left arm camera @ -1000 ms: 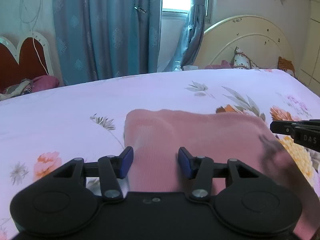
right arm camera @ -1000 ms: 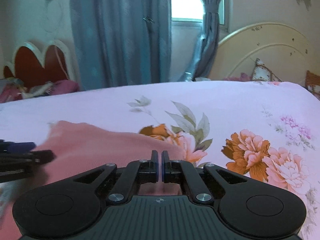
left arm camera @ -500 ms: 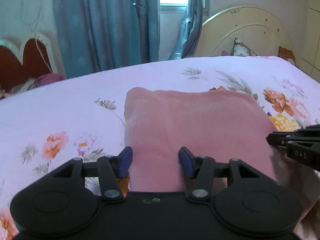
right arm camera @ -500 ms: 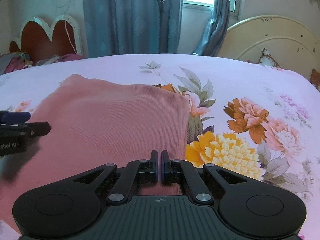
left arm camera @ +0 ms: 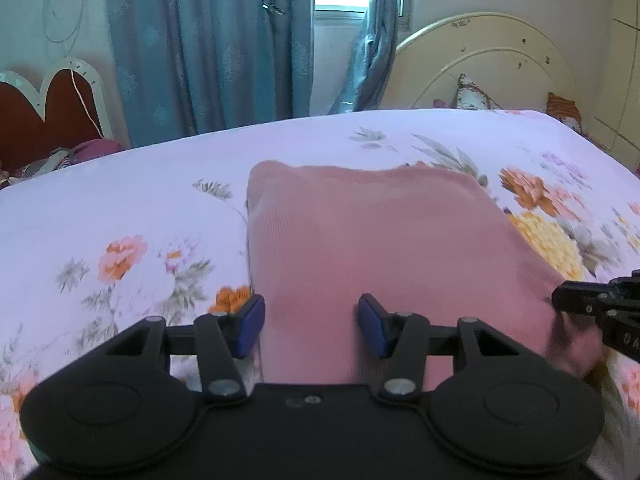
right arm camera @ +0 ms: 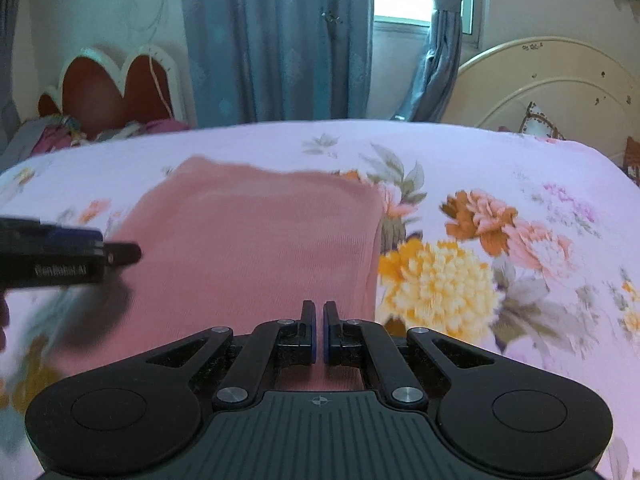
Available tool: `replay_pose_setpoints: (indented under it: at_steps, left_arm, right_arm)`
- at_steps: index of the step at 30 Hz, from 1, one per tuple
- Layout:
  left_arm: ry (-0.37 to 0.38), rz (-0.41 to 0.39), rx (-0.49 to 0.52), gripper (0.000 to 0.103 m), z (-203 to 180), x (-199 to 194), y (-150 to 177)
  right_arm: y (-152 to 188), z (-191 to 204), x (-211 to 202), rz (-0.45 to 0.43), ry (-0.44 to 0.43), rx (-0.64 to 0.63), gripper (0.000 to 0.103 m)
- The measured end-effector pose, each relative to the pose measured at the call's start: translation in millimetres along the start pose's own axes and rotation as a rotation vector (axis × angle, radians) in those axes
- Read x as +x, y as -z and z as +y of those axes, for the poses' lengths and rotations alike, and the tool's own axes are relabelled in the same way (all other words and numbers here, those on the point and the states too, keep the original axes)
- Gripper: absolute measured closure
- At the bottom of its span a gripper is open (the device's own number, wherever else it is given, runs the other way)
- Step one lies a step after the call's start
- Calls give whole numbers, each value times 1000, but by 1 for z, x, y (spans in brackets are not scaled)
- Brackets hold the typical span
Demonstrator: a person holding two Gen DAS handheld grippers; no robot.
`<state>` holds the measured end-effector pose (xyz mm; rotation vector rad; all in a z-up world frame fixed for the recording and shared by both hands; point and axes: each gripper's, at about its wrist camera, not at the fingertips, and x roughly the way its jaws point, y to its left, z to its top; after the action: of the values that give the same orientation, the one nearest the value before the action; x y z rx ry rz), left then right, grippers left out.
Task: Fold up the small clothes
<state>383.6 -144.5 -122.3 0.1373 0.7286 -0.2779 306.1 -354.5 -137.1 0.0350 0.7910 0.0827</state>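
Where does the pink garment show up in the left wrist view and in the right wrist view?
Left wrist view: the pink garment fills the centre, reaching down between the open fingers of the left gripper.
Right wrist view: the pink garment lies left of centre, ahead of the right gripper, whose fingers are nearly shut.
Shared landmark: the yellow flower printed on the bedsheet beside the garment's right edge.

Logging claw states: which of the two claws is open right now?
The left claw: its blue pads sit wide apart over the pink cloth. The right claw has its pads nearly touching, with only a thin slit between them.
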Motion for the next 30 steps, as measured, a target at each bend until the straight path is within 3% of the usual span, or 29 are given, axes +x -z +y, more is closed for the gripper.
replay_pose_setpoints:
  at_steps: [9,12,20,30]
  left_arm:
    - [47,18,-5,51,-1,-12,21]
    - [52,32,26,44,-3,-6,28]
    - [150,60,-37,37,22,-15,26]
    - [185,56,-170,27,58,-12,3]
  right_arm:
    - [30,-5,-6,38,70,40,102]
    - [36,-2,0,51,99,17,103]
    - [29,-9,-9,91,93,138,102]
    - [3,-2,-28,43,86,209,100]
